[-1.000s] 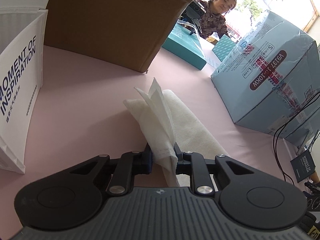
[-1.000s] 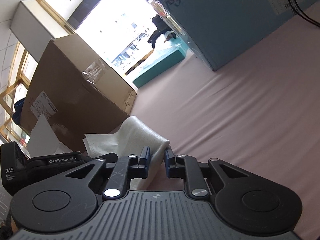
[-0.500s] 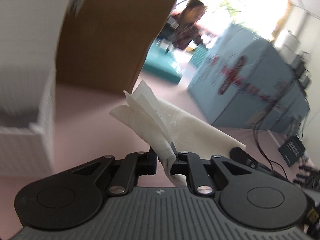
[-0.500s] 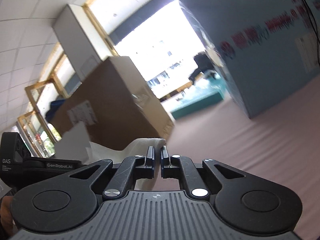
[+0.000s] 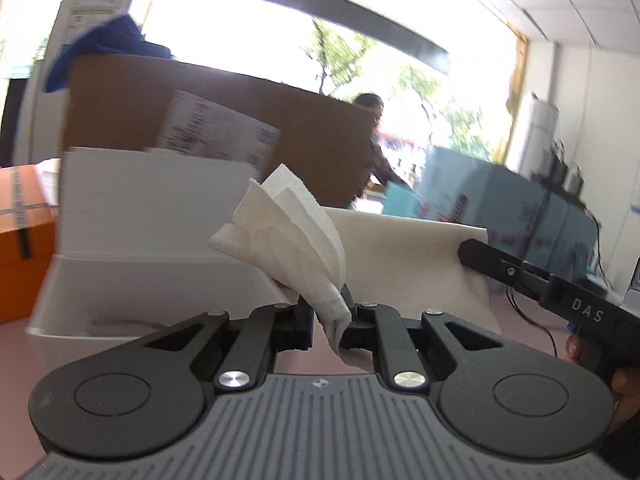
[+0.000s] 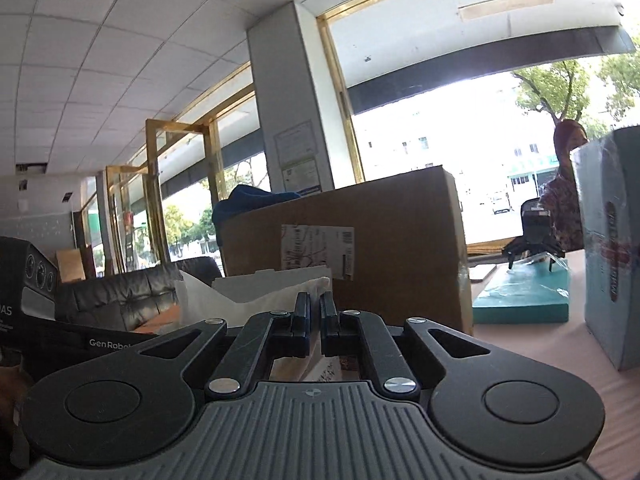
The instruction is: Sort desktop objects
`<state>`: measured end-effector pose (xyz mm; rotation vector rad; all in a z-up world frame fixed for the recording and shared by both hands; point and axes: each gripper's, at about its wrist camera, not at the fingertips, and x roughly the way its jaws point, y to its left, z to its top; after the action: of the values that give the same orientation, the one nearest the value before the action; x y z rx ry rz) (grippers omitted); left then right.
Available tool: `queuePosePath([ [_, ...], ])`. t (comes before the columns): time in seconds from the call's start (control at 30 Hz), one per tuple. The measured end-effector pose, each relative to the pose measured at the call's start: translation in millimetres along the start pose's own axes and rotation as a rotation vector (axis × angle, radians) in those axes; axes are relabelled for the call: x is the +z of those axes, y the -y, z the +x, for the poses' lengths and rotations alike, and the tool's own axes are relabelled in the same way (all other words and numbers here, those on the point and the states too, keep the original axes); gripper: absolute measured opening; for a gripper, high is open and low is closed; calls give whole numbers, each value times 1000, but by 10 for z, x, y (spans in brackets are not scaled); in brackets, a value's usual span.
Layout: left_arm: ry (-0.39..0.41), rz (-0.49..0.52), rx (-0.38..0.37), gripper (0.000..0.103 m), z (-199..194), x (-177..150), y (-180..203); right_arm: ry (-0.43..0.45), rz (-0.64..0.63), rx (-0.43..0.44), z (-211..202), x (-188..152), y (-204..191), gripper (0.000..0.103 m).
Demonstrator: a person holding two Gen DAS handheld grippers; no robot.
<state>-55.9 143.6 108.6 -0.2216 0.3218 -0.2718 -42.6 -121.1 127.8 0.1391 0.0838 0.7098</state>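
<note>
A white cloth [image 5: 400, 256] hangs in the air above the pink table, stretched between my two grippers. My left gripper [image 5: 326, 316] is shut on a bunched corner of it, and folded layers stick up above the fingers. Off to the right, my right gripper [image 5: 466, 251] grips the cloth's far upper corner. In the right wrist view that right gripper [image 6: 318, 312] has its fingers almost together. The cloth [image 6: 272, 300] runs from them to the left, and the pinched edge itself is hidden.
A white box [image 5: 140, 216] stands at the left beside an orange box [image 5: 20, 240]. Behind them is a big cardboard box [image 6: 380, 240]. At the right are a light-blue carton [image 6: 612, 240] and a teal box [image 6: 524, 296]. A person [image 6: 564, 200] stands beyond them.
Both grippers have risen and tilted up, lifting the cloth off the table. The right gripper has shut on the cloth's corner. The views now face the boxes and windows.
</note>
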Motion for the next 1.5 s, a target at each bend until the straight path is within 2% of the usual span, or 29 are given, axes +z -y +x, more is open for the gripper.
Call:
queuePosePath([
  [0.13,43,-58,22,11,-136,34,-429,-51,-52,-6,466,90,-247,5],
  [0.27,-18,-159,20,12,-62,42,-788,-150,105,9,927,188,-214,5],
  [0.3,-25,-178,24,12,-46,34,-843,-169,106,1,1008,191,-242,5],
  [0.5,-29,-185,96,13,-24,10,-974,-263,60,-73,1445,69,-412,5],
  [0.63,-41,-204,86,19,22,4,-1025,-334,87,-153,1634,-28,-393,5],
  [0.77,-63,-241,84,21,58,-20,-1051,-355,42,-211,1737,-125,-406,5],
  [0.87,-68,-278,93,29,32,5,-1118,-380,15,-245,1797,-163,-433,5],
  [0.93,-57,-298,110,39,-17,38,-1172,-395,-9,-268,1836,-180,-441,5],
  [1.13,11,-369,143,47,-217,158,-1382,-434,-23,-310,1892,-217,-400,5],
  [1.3,26,-377,199,48,-216,167,-1491,-431,-53,-305,1950,-280,-467,5],
  [1.5,-9,-359,192,48,-151,141,-1473,-448,-134,-308,2058,-398,-591,5],
])
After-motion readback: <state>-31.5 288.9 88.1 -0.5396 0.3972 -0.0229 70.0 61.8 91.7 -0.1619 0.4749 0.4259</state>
